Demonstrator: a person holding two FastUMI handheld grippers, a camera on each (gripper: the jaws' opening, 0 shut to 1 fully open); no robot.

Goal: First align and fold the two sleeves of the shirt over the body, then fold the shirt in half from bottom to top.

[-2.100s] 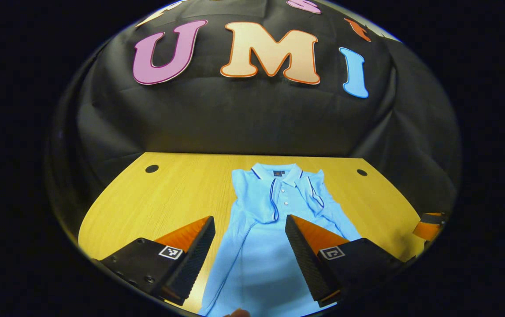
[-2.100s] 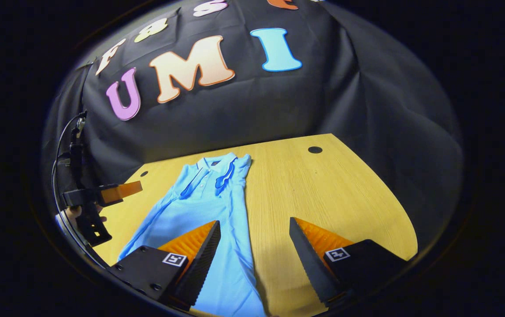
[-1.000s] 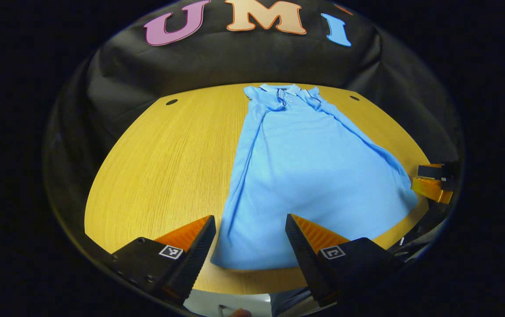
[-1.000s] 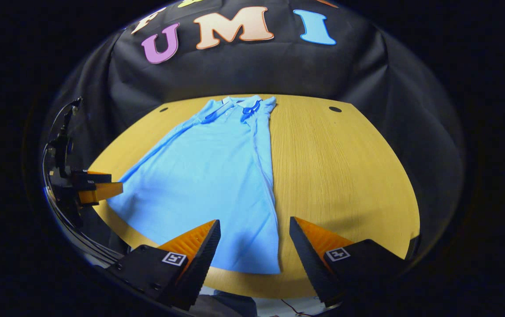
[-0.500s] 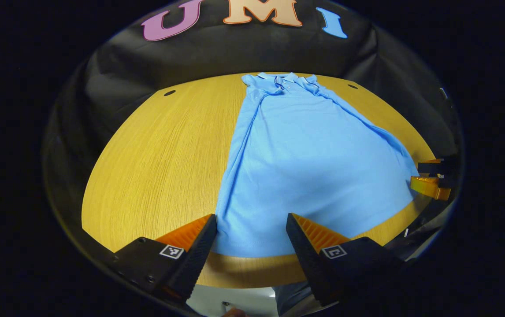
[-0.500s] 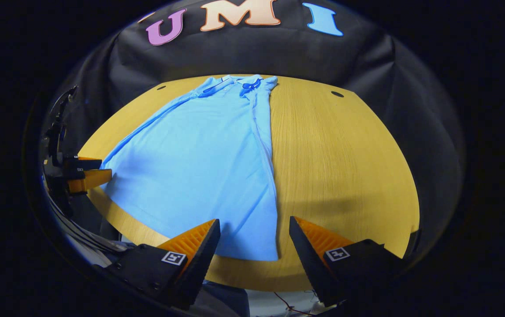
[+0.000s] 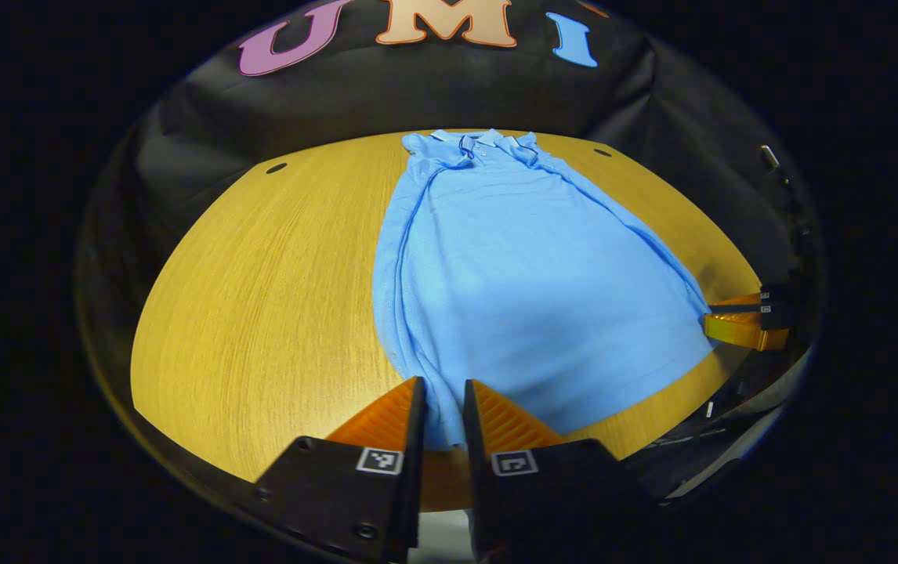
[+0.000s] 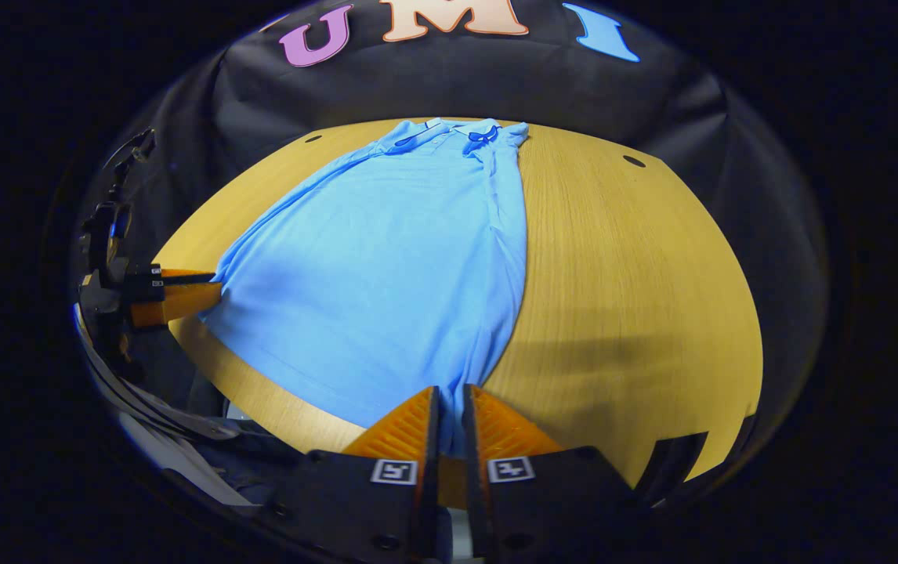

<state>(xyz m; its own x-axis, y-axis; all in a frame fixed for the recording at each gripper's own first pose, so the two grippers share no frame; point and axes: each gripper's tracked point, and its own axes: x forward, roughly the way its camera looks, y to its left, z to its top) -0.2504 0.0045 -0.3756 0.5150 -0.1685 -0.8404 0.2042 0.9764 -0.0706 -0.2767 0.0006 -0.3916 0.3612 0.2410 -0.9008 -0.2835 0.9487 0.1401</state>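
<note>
We see a light-blue polo shirt (image 7: pixel 527 290) lying flat on the yellow wooden table (image 7: pixel 261 298). Our left gripper (image 7: pixel 441 407) and right gripper (image 8: pixel 449 411) each pinch a bottom hem corner

We see both views lit from above, bright at the centre and fading to near dark toward the rim. The wooden table (image 7: pixel 261 282) glows warm and even, without harsh glare, and its grain stays sharp. The blue polo shirt (image 7: pixel 527 290) looks slightly overexposed in the middle, its weave washed out there. In the right gripper view a soft, broad shadow lies across the table (image 8: pixel 637 274) near the front edge. Fisheye distortion bows the table edges and stretches the shirt (image 8: pixel 386 274). The booth's black wall (image 7: pixel 418 94) is dim, with faint creases.
</note>
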